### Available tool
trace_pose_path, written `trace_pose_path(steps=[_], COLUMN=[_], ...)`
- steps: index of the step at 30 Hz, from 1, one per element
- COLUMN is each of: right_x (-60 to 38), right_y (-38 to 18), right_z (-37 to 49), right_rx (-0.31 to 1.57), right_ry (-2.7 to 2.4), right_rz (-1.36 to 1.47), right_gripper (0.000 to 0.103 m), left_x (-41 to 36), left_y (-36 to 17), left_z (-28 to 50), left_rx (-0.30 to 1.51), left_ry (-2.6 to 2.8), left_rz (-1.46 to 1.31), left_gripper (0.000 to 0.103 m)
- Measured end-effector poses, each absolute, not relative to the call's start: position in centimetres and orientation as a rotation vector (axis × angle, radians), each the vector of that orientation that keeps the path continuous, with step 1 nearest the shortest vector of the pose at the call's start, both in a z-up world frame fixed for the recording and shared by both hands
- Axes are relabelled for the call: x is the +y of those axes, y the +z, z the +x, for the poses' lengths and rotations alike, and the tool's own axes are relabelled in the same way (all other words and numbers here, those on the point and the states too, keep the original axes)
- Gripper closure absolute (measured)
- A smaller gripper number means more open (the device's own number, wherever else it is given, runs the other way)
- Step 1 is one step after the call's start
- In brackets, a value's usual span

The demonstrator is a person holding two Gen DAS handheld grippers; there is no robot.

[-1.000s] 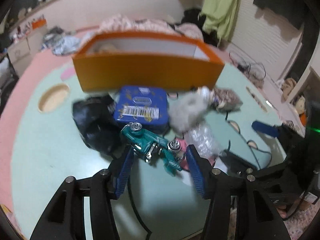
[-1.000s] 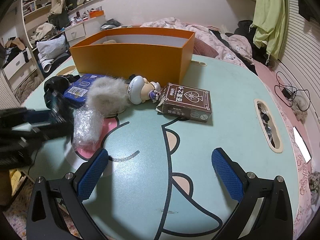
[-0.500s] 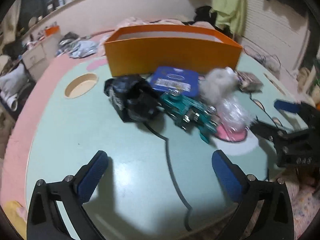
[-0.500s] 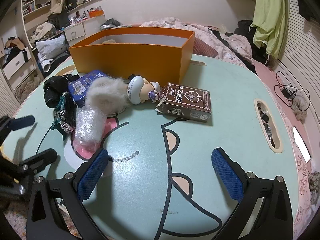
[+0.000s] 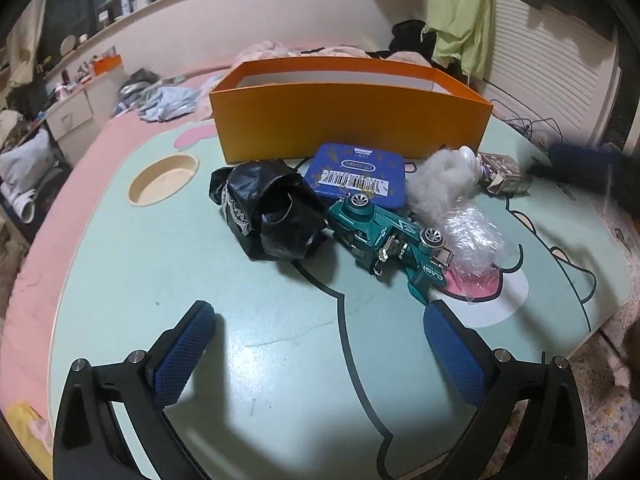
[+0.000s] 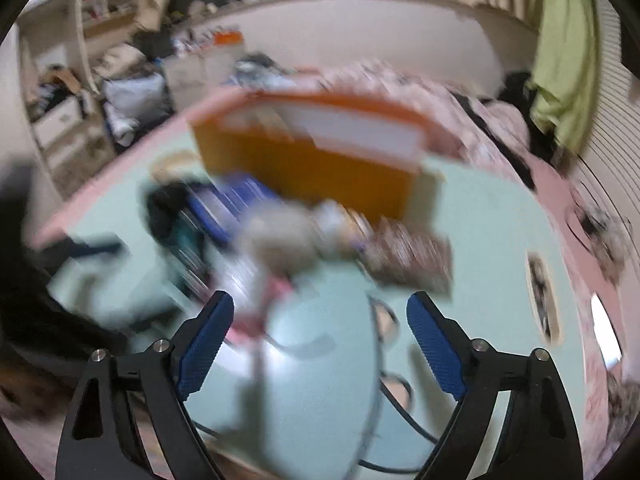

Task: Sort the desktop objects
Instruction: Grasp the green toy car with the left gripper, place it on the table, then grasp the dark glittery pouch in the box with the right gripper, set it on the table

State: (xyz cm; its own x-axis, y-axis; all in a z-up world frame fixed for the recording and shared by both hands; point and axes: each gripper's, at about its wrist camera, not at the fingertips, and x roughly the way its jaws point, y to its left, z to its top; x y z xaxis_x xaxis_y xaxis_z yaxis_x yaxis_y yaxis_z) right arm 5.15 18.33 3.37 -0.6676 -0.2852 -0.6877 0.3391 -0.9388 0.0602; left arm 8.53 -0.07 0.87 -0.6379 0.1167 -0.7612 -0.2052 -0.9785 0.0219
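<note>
A heap lies before the orange box (image 5: 352,120): a black crumpled bag (image 5: 272,212), a blue tin (image 5: 356,178), a teal toy car (image 5: 390,240) on its side, a grey fur ball (image 5: 436,186), a clear plastic wrap (image 5: 476,240) and a brown card box (image 5: 506,178). My left gripper (image 5: 320,332) stands open over bare table, short of the car, nothing between its fingers. The right wrist view is blurred. My right gripper (image 6: 320,320) is closing, jaws still apart, with nothing between them. The orange box (image 6: 320,160) and the brown card box (image 6: 412,256) lie beyond it.
A round cup hole (image 5: 164,180) is sunk in the mint table (image 5: 160,280) at the left, a slot (image 6: 540,296) at the right. The pink rim drops to the floor near the front right. Bedding and clutter lie behind the box.
My left gripper let go of the teal car, opened wide and drew back. The car now lies on the table. My right gripper rose, swung toward the heap and began narrowing.
</note>
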Motion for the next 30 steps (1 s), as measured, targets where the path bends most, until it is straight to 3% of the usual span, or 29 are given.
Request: trace_pose_path(steps=[6,10,15,18,19,23,30], right_x=[14.2,12.0,10.7,10.5,10.9,12.7,16.9], right_y=[8.9,6.9,3.5,1.1,1.0,2.4,11.0], right_z=[-3.4,-9.5,-13.5,-14.9,-14.9,-13.9,-5.8], right_rx=[-0.038,-0.126,-0.225,-0.237,-0.268,-0.322,-0.332], right_ry=[-2.517,-2.444,-2.404,-2.345,-2.351,-2.363,-2.461], right_rz=[1.174,1.411,1.609,1.725,1.708,1.619,1.219], right_gripper=[0.017,0.034,0.036,0.064,0.071,0.071,0.074], left_x=[-0.3,-0.3,-0.4,-0.3,-0.3,-0.4,-0.4], left_y=[0.9,0.9,0.8,0.8,0.8,0.8,0.8], left_z=[8.5,8.4,8.4,8.5,8.4,8.4,8.4], left_rx=[0.158,0.157,0.154,0.150,0.155,0.155,0.155], left_ry=[2.684,2.686,2.685,2.687,2.687,2.688,2.688], left_rz=[-1.225,-1.210,-1.198,-1.196,-1.195,-1.193,-1.194], left_gripper=[0.000,0.000,0.000,0.000,0.000,0.000,0.000])
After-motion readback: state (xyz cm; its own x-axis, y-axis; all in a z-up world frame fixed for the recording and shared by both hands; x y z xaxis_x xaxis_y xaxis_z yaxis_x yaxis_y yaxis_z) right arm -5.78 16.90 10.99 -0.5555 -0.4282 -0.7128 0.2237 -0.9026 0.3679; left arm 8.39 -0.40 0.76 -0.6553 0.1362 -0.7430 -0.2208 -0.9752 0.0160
